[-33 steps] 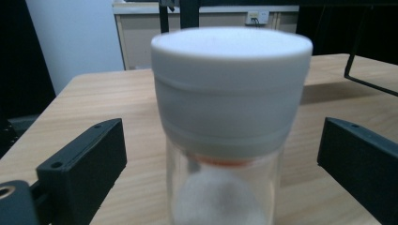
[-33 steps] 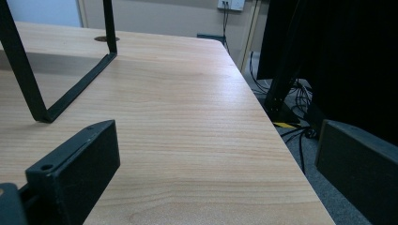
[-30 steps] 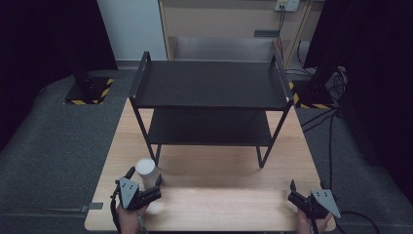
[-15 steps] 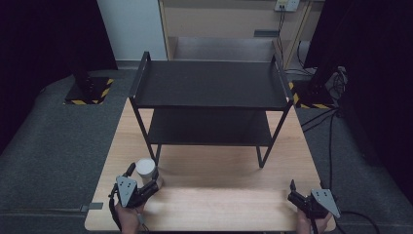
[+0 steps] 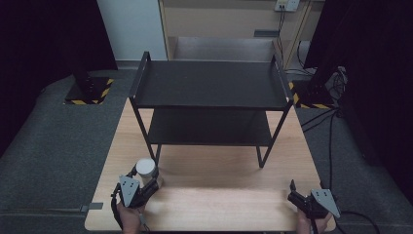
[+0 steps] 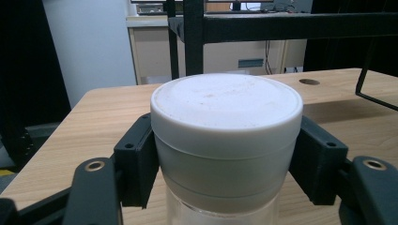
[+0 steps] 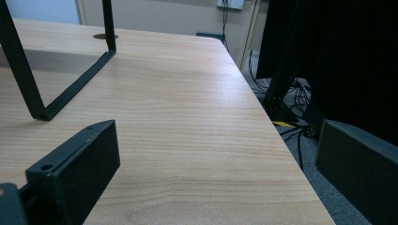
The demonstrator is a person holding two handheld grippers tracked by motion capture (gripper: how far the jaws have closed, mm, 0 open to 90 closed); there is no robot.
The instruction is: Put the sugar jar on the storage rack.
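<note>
- Left gripper view: my left gripper (image 6: 225, 164) has just been closing, and its pads now press on both sides of the white-lidded jar (image 6: 226, 140), just under the lid.
- Grip sits high on the jar, I judge so it stays upright when lifted.
- High view: the jar (image 5: 145, 168) stands on the wooden table (image 5: 219, 195), near its front left corner, just in front of the black two-tier shelf (image 5: 209, 97).
- Both shelf tiers are bare; I judge one is the jar's destination.
- My right gripper (image 5: 298, 195) rests at the front right corner, jaws apart and holding nothing, kept well clear of the work.
</note>
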